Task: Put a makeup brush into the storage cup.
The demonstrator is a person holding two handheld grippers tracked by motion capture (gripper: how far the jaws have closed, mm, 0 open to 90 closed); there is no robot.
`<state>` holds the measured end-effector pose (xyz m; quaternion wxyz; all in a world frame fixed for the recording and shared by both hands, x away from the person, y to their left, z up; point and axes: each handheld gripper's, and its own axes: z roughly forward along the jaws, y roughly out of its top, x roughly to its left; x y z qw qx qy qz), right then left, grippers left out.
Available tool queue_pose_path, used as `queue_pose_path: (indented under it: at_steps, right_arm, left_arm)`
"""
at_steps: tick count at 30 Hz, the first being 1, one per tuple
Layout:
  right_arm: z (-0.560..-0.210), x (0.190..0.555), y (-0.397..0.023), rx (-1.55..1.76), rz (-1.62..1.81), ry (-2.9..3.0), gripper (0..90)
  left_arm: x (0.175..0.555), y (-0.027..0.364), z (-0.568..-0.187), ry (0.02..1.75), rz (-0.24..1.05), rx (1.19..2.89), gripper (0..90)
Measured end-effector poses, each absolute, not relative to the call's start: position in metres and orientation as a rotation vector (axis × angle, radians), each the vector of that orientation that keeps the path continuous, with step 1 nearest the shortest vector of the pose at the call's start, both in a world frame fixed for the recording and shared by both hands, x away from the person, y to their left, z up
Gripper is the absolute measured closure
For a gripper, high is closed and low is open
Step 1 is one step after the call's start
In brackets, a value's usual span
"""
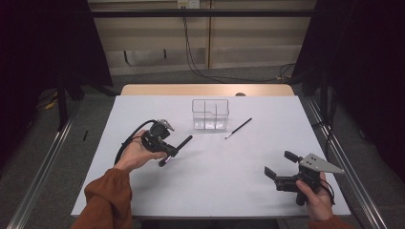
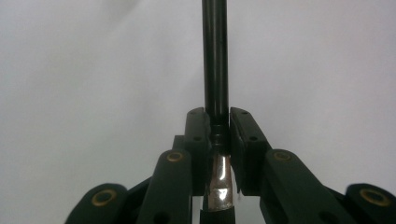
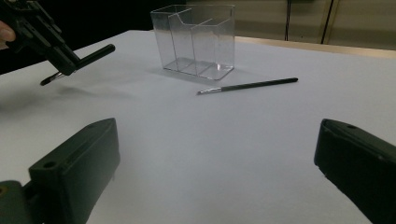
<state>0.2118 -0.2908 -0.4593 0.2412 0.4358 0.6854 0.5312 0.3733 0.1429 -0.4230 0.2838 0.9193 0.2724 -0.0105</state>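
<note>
The left gripper [image 1: 168, 151], held over the left half of the worktop [image 1: 205, 186], has its jaws pinching a black makeup brush [image 1: 177, 149] near its silver ferrule; the handle points toward the far edge and the bristle end toward the near edge, and the brush hangs clear of the surface. The right gripper [image 1: 281, 165] sits near the near right corner, its jaws spread wide with nothing between them. A clear divided organizer [image 1: 210, 114] stands toward the far edge, centre. Just to its right a thinner brush [image 1: 238, 128] lies flat on the worktop.
</note>
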Motion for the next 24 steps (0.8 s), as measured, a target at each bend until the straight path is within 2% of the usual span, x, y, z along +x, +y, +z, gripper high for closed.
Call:
queue_pose_path:
  at_steps: [20, 24]
  right_arm:
    - [-0.459, 0.212, -0.291, 1.191, 1.452, 1.874, 0.0]
    - [-0.459, 0.212, -0.290, 1.192, 1.452, 1.874, 0.0]
  left_arm:
    - [0.360, 0.168, -0.422, 0.846, 0.114, 2.155, 78.2]
    - [0.355, 0.171, -0.421, 0.826, 0.126, 2.089, 78.2]
